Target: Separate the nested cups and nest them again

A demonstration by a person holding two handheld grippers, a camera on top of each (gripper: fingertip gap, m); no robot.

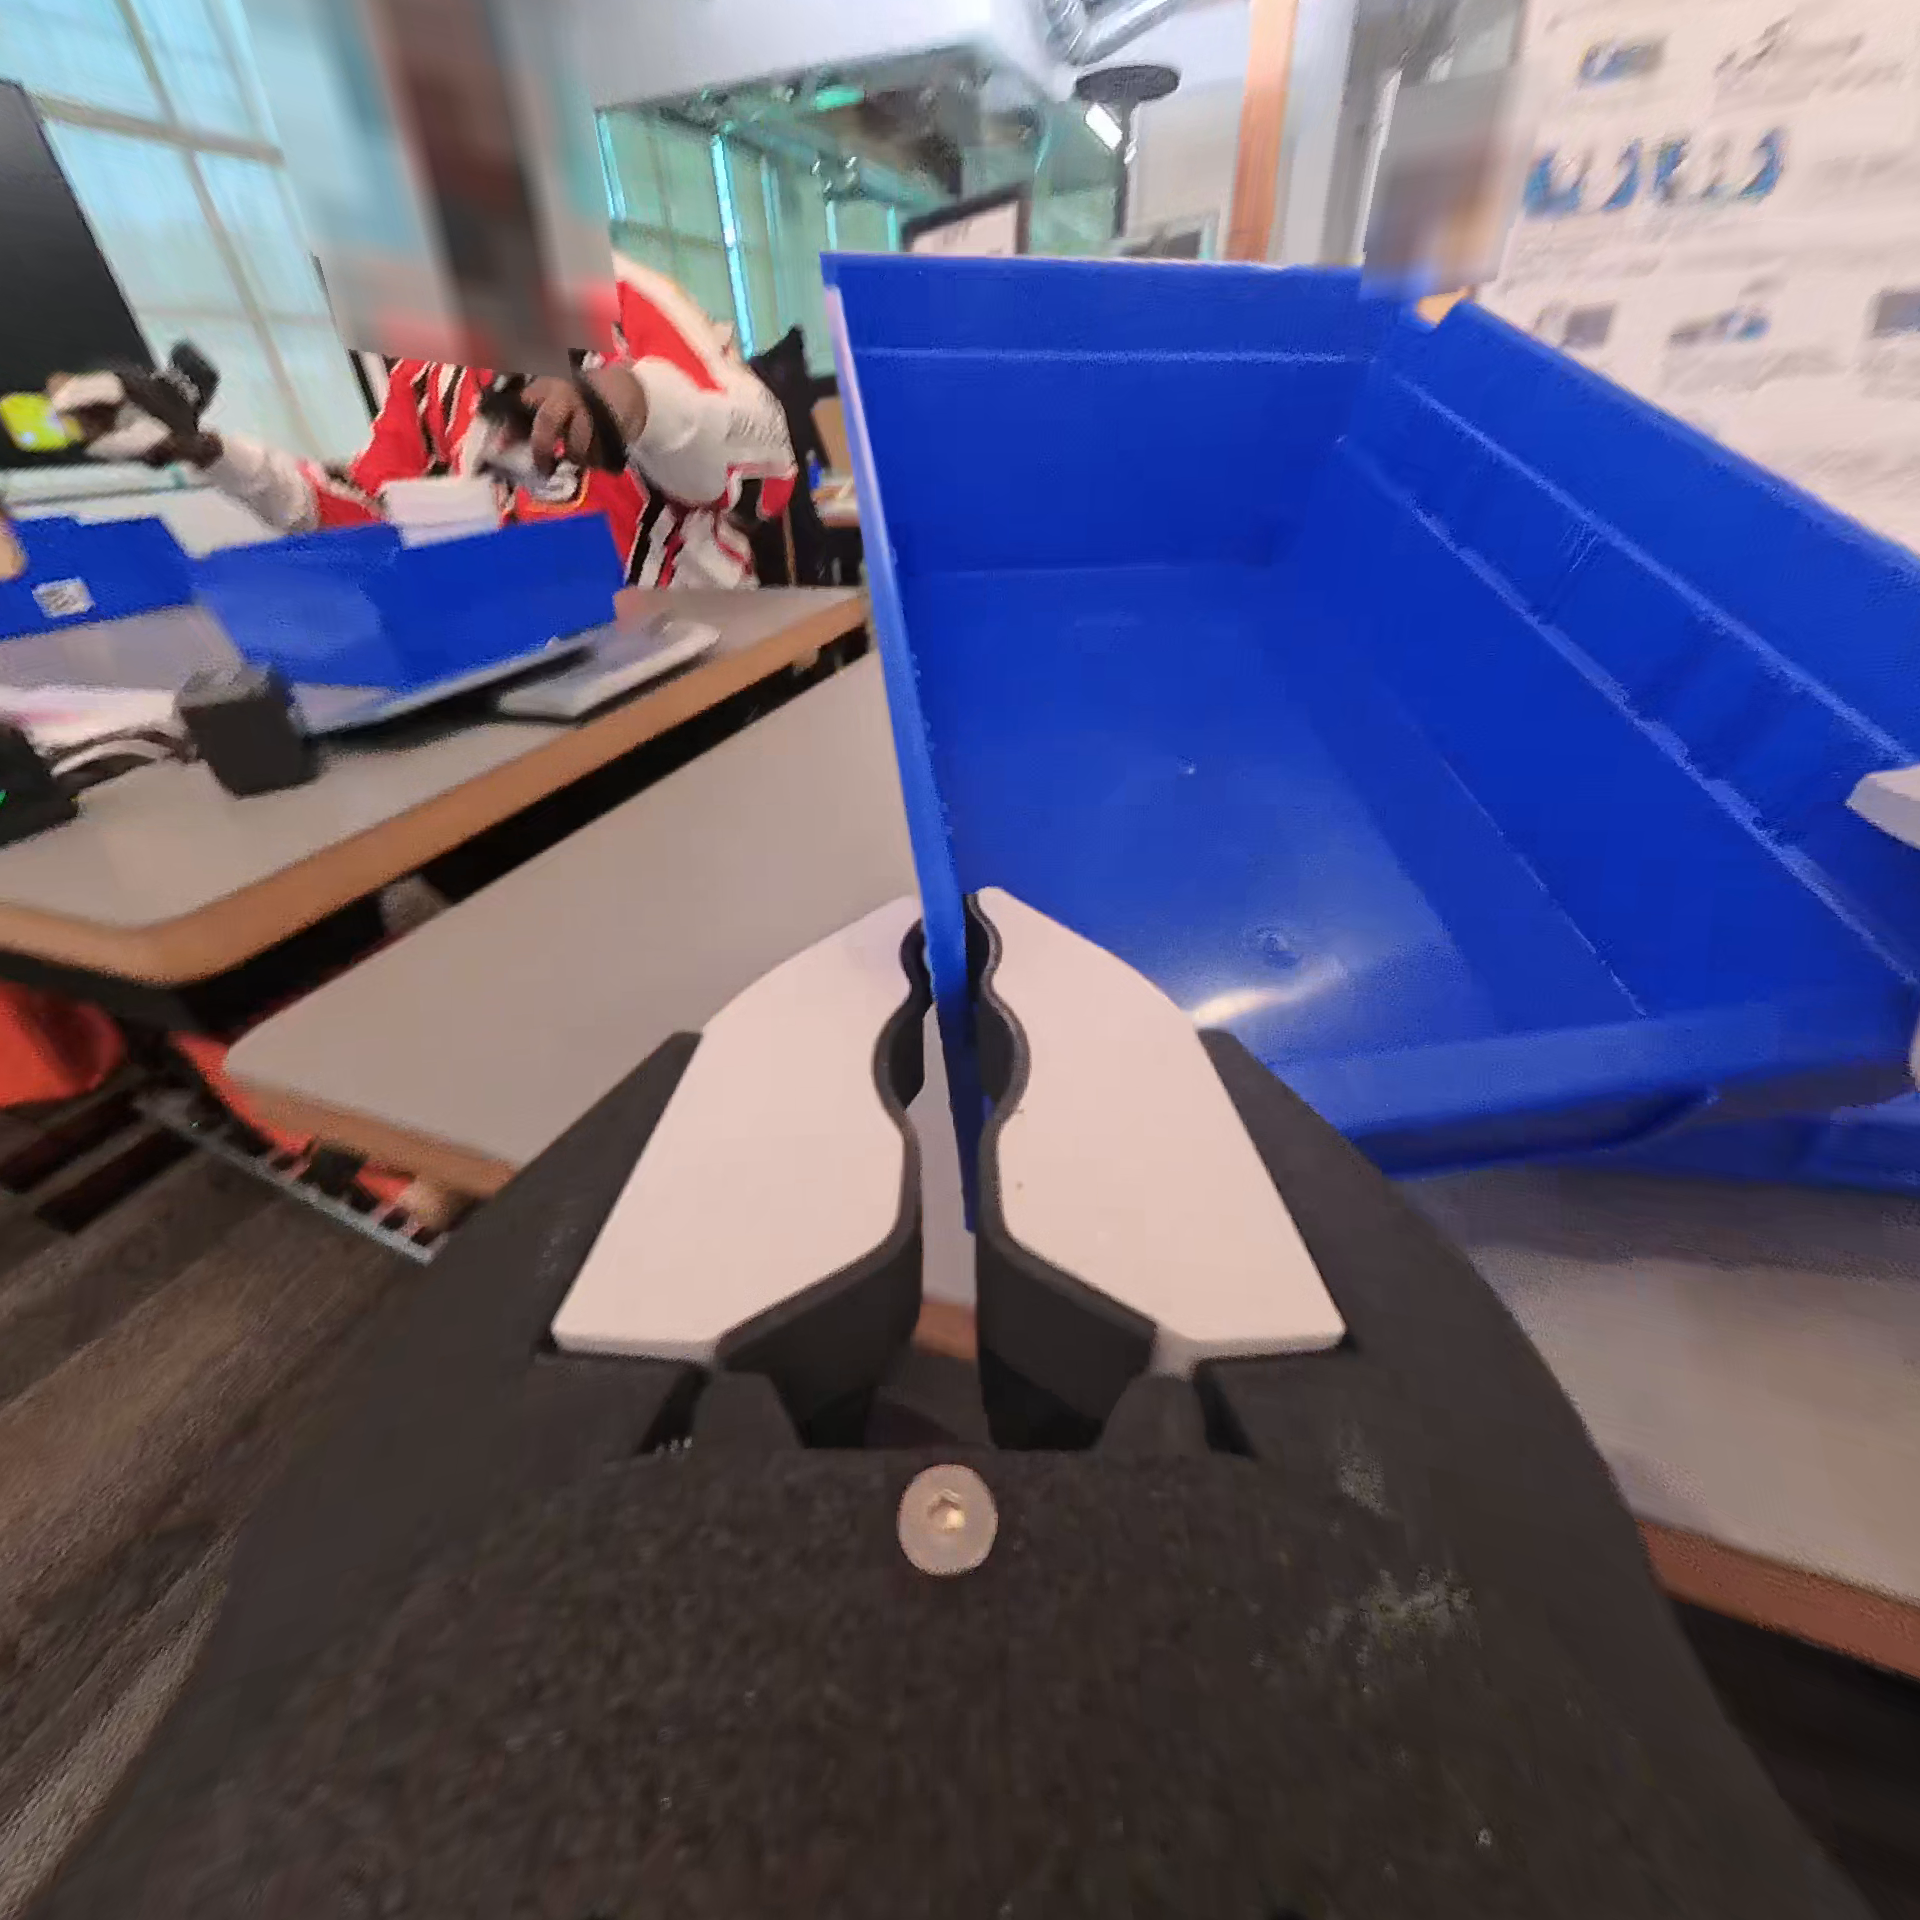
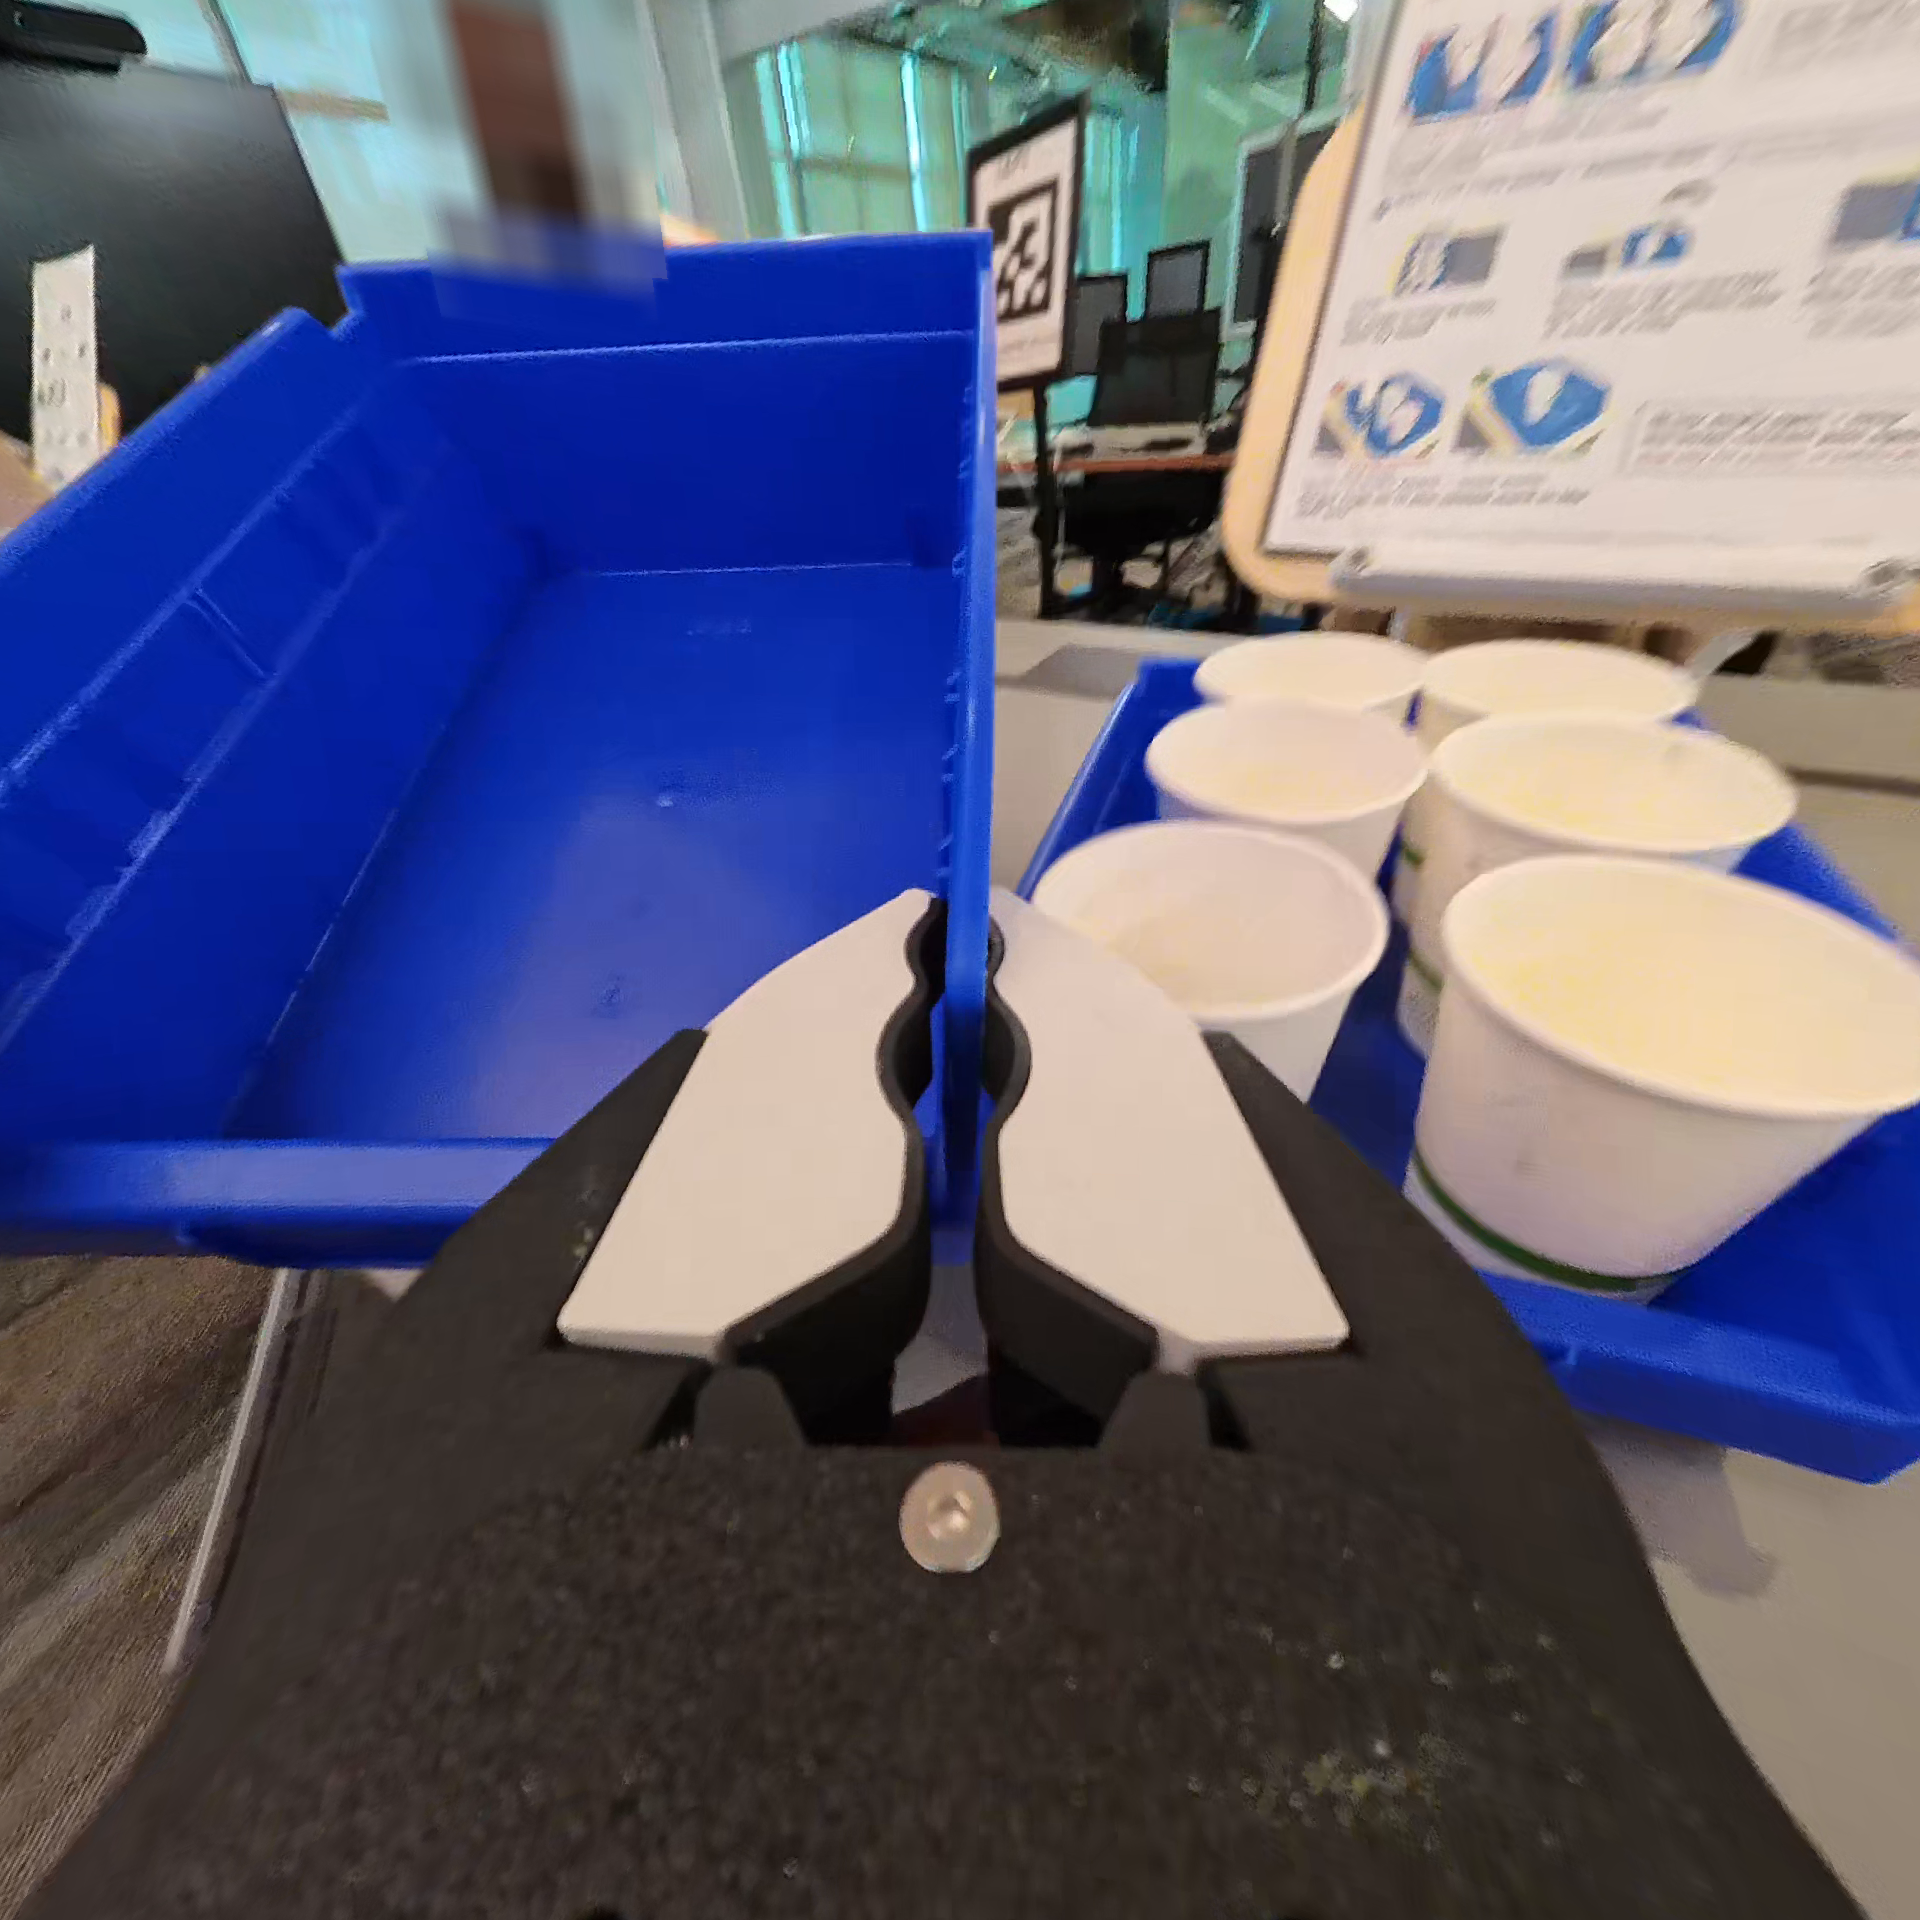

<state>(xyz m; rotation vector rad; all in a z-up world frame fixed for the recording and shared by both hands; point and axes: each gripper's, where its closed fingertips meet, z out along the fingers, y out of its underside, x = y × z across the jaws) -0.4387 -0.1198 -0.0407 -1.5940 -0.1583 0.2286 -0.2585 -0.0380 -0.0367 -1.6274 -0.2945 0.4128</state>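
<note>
An empty blue bin (image 1: 1247, 727) fills the middle of both views and sits tilted above the grey table (image 1: 582, 987). My left gripper (image 1: 951, 914) is shut on the bin's left side wall, with both pads pressed against the thin blue wall. My right gripper (image 2: 966, 914) is shut on the same bin's (image 2: 571, 779) right side wall, pads pressed on it. Several white paper cups (image 2: 1226, 935) stand open side up in a shallow blue tray (image 2: 1766, 1371) just right of the bin. One cup (image 2: 1662, 1060) with a green stripe is nearest.
An instruction board (image 2: 1600, 291) stands behind the cup tray. A second table (image 1: 208, 862) at the left carries more blue bins (image 1: 416, 603) and a keyboard, with a person in red and white (image 1: 665, 457) behind it. The wooden floor (image 1: 156, 1455) lies below left.
</note>
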